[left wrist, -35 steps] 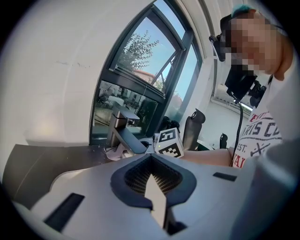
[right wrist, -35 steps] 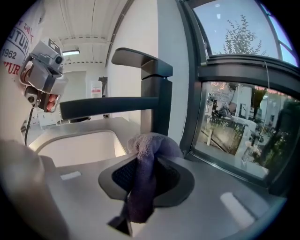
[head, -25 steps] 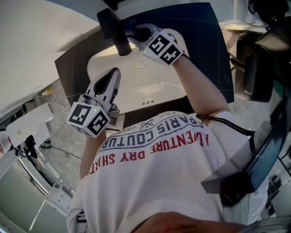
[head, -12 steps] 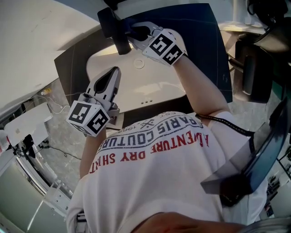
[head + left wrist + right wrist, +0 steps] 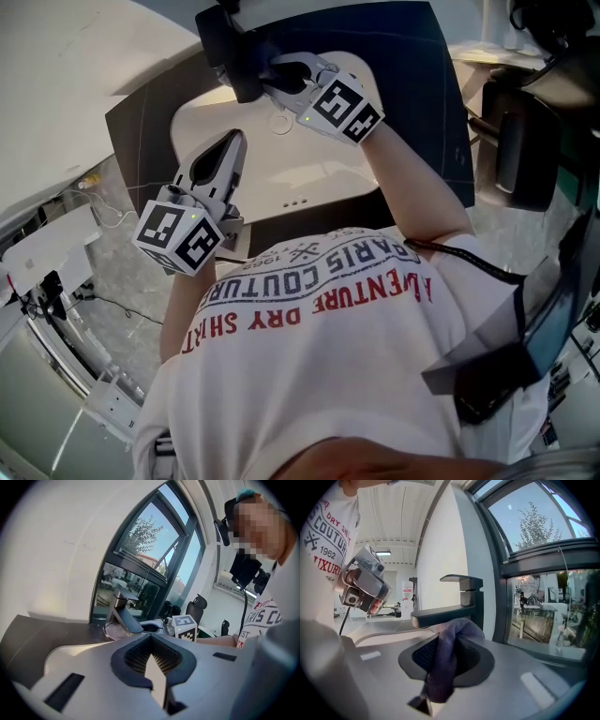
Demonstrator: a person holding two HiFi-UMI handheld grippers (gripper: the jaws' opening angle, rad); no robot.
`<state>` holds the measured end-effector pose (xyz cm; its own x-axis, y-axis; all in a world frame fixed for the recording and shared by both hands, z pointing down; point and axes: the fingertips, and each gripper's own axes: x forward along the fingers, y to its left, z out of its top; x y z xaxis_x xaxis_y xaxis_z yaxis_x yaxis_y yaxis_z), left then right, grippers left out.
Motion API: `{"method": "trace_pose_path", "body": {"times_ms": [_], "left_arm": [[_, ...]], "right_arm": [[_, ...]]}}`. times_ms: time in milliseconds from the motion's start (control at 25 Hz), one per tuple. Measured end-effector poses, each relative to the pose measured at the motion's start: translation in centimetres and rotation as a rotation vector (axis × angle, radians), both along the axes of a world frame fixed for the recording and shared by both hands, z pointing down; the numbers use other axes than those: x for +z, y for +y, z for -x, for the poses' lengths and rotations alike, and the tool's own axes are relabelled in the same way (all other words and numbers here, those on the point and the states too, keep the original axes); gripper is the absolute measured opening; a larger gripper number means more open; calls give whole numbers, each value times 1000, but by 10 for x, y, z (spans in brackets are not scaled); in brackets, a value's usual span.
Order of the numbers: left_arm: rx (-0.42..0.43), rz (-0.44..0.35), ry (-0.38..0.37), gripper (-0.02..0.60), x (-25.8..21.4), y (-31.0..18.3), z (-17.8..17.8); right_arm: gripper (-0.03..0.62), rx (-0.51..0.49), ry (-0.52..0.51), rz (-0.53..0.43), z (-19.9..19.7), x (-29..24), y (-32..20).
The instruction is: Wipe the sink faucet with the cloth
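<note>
1. The right gripper (image 5: 284,73) is clenched on the cloth (image 5: 446,656). In the right gripper view the purple fabric hangs bunched between the closed jaws, and its top fold sits right under the spout of the faucet (image 5: 457,609).
2. Compared with a second ago, I see this gripper slide a little toward the lower right of the head view, measured against the drain hole (image 5: 279,122). That takes it a touch away from the faucet's upright body and along the spout.
3. I read that shift as a short wiping stroke. The cloth looks pressed to the spout's underside, though I cannot tell how firmly it bears on the metal.
4. The left gripper (image 5: 232,148) is closed on nothing. In the left gripper view its pads meet with no object between them.
5. It keeps its place over the left side of the sink (image 5: 328,183), well apart from the faucet, and has barely moved relative to the basin.
6. For the task, this means wiping is under way on one stretch of the spout only. I judge the top lever and the far side of the faucet body still need passes.
</note>
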<state>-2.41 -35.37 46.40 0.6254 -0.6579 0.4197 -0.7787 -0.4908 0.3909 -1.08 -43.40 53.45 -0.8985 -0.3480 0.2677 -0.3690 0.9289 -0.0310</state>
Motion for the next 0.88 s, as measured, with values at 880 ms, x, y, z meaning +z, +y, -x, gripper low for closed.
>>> {"method": "trace_pose_path", "body": {"times_ms": [880], "left_arm": [[-42,-143,-29,1,-67,82,-16]], "right_arm": [[67,49,54,159,-61,-76,140]]}}
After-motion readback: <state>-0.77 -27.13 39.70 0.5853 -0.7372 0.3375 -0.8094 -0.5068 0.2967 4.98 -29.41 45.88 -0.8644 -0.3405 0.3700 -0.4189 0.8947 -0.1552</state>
